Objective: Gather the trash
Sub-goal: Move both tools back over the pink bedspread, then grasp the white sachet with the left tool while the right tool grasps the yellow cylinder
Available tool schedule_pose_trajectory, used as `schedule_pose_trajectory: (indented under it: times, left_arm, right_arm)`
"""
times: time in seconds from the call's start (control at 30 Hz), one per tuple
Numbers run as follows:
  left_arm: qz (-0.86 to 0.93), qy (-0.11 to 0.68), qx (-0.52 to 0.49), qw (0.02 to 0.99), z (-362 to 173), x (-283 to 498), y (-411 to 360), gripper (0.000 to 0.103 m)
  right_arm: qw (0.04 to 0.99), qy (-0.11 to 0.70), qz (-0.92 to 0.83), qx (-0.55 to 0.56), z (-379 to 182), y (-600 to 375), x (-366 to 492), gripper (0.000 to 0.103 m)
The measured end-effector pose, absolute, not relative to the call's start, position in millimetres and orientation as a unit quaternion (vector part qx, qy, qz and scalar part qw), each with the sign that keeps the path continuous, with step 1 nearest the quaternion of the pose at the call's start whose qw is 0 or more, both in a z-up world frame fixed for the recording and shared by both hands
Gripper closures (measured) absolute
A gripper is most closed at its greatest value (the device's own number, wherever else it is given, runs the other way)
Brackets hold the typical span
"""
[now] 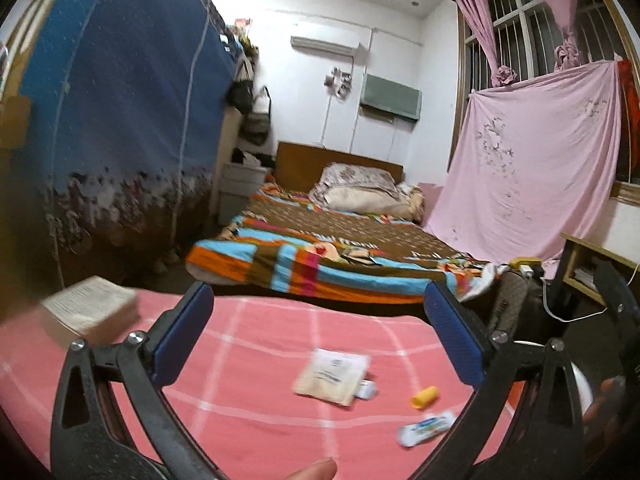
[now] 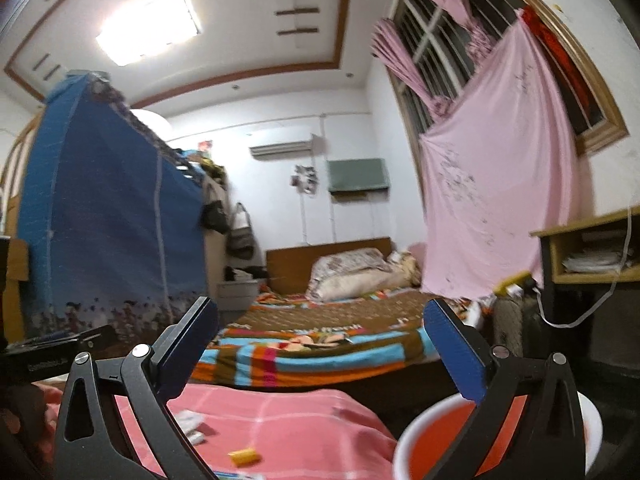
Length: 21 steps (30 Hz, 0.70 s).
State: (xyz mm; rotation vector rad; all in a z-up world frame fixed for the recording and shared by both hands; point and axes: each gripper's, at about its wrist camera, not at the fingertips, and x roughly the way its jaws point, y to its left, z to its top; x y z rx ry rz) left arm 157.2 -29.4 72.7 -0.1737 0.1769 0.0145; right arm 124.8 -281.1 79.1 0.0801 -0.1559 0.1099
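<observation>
Trash lies on a pink checked cloth (image 1: 260, 408): a cream paper packet (image 1: 330, 376), a small white piece (image 1: 366, 390) beside it, a yellow cap-like piece (image 1: 425, 397) and a white-blue tube wrapper (image 1: 426, 428). My left gripper (image 1: 318, 334) is open and empty, held above the packet. My right gripper (image 2: 320, 350) is open and empty, raised above the cloth's far edge. In the right wrist view I see the yellow piece (image 2: 243, 456), white scraps (image 2: 190, 426) and a white bin with an orange-red inside (image 2: 440, 446) at the lower right, under the right finger.
A thick book (image 1: 90, 312) lies at the cloth's left edge. Beyond are a bed with a striped blanket (image 1: 320, 252), a blue fabric wardrobe (image 1: 120, 120), a hanging pink sheet (image 1: 532, 160) and a wooden desk (image 2: 588, 248) with a white cable.
</observation>
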Motion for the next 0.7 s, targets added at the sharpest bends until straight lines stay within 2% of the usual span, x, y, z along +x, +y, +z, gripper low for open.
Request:
schedule_pose_trajectory:
  times: [0.17,0.37,0.6,0.7]
  left_arm:
    - [0.019,0.064,-0.062,0.996,71.5,150.1,-11.2,0.015]
    - [0.021,0.075,-0.047,0.996,64.0,153.4,-1.3,0.015]
    - [-0.02,0.15,-0.039,0.988,49.8,178.2,-0.5,0.015]
    - [-0.031,0.195,-0.045,0.979,41.5,193.7,-0.8,0.015]
  right_arm:
    - [0.993,-0.083,0.083,0.012,76.1,-258.7,125.9,0.0]
    - [0.995,-0.03,0.096,-0.017,67.1,-242.7,145.9,0.0]
    - [0.994,0.055,0.095,-0.015,58.0,-240.3,172.0,0.0]
    - [0.988,0.12,0.099,-0.022,49.6,-236.7,188.9,0.0]
